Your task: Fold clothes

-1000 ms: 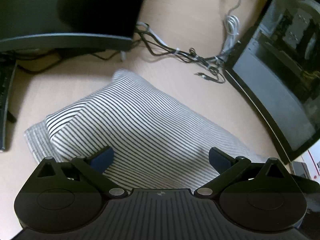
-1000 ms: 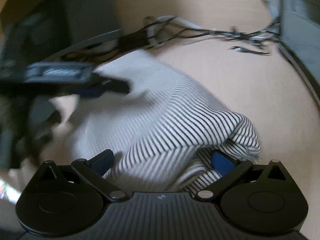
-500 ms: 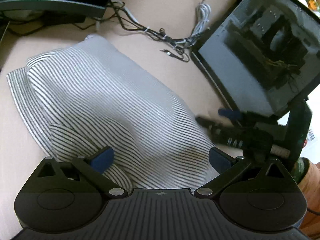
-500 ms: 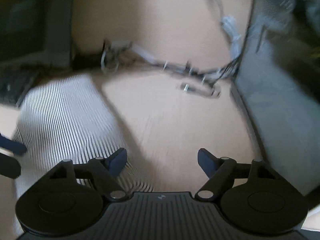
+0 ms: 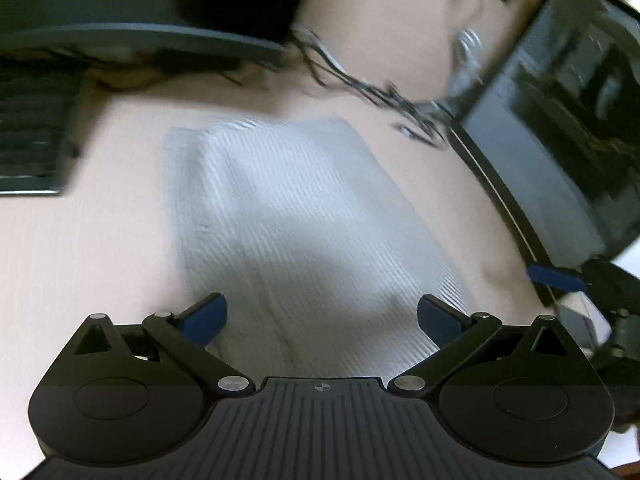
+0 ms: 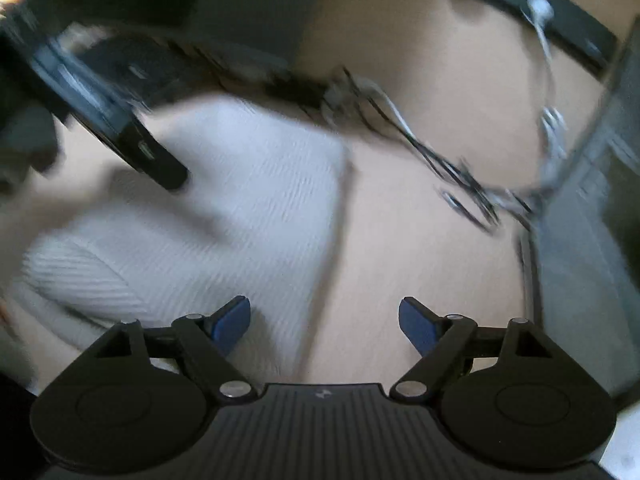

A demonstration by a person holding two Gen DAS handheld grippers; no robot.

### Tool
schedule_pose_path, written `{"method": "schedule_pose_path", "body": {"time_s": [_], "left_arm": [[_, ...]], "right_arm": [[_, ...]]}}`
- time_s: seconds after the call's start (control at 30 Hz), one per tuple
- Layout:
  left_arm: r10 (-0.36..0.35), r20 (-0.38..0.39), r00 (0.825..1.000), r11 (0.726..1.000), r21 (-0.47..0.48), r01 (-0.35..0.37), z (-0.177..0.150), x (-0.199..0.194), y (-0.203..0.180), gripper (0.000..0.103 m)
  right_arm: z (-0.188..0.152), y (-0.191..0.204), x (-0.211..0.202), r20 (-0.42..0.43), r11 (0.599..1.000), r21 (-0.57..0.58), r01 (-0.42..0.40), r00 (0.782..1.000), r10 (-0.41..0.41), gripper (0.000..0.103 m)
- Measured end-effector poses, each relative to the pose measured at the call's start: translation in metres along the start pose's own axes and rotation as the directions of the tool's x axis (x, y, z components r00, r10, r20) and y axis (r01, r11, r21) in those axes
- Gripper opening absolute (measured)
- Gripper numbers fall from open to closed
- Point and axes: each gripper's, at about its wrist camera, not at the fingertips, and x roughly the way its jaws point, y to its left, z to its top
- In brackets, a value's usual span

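A black-and-white striped garment [image 5: 296, 216] lies folded in a rough rectangle on the light wooden desk [image 5: 80, 248]. Both views are blurred by motion. My left gripper [image 5: 322, 318] is open and empty, held above the garment's near edge. My right gripper [image 6: 324, 322] is open and empty, above the garment's right edge [image 6: 256, 208] and the bare desk beside it. The left gripper shows in the right wrist view [image 6: 120, 132] over the garment's far left. The right gripper's blue fingertip [image 5: 556, 274] shows at the right of the left wrist view.
A monitor [image 5: 132, 4] stands at the back left with a keyboard [image 5: 32, 140] to its left. A second dark screen [image 5: 560, 136] leans at the right. A tangle of cables [image 5: 384, 96] lies behind the garment.
Both grippers have let go of the garment and pulled back from it. The garment now lies flatter and squarer on the desk. The right gripper's view has swung back toward the cloth.
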Motion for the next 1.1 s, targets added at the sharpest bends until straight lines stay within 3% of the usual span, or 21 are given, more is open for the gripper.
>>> {"method": "schedule_pose_path", "body": {"time_s": [0.07, 0.17, 0.27, 0.47, 0.63, 0.73, 0.83, 0.93, 1.1], "left_arm": [[0.048, 0.035, 0.998, 0.999, -0.027, -0.047, -0.01, -0.018, 0.003, 0.103], [0.101, 0.056, 0.993, 0.99, -0.101, -0.096, -0.03, -0.042, 0.006, 0.103], [0.104, 0.055, 0.993, 0.978, -0.187, -0.092, -0.053, -0.061, 0.0, 0.103], [-0.003, -0.017, 1.0, 0.982, -0.186, -0.001, -0.099, -0.062, -0.027, 0.101], [-0.046, -0.022, 0.999, 0.982, -0.186, 0.041, -0.11, -0.064, -0.031, 0.101], [-0.062, -0.006, 0.998, 0.984, -0.168, 0.06, -0.117, -0.074, -0.027, 0.101], [-0.104, -0.044, 0.994, 0.975, -0.199, 0.093, -0.13, -0.074, -0.015, 0.101], [-0.208, -0.072, 0.975, 0.962, -0.198, 0.19, -0.148, -0.074, -0.008, 0.101], [-0.325, -0.051, 0.944, 0.919, -0.254, 0.303, -0.166, -0.064, 0.012, 0.101]], "right_arm": [[0.004, 0.005, -0.004, 0.038, 0.992, -0.067, -0.103, 0.994, 0.105, 0.071], [0.003, 0.02, -0.003, 0.054, 0.945, -0.203, -0.255, 0.961, 0.271, 0.067], [0.0, 0.028, 0.006, 0.044, 0.904, -0.274, -0.327, 0.935, 0.352, 0.053], [-0.008, 0.015, 0.029, -0.024, 0.91, -0.07, -0.409, 0.912, 0.409, 0.053], [-0.022, 0.014, 0.021, -0.028, 0.927, 0.107, -0.358, 0.931, 0.363, 0.054], [-0.034, 0.033, 0.011, -0.051, 0.932, 0.11, -0.347, 0.934, 0.354, 0.057], [-0.042, 0.052, -0.003, -0.046, 0.946, 0.093, -0.312, 0.947, 0.317, 0.059], [-0.045, 0.062, -0.016, -0.056, 0.95, 0.123, -0.286, 0.954, 0.294, 0.06], [-0.049, 0.093, -0.033, -0.079, 0.973, -0.023, -0.231, 0.97, 0.229, 0.068]]}}
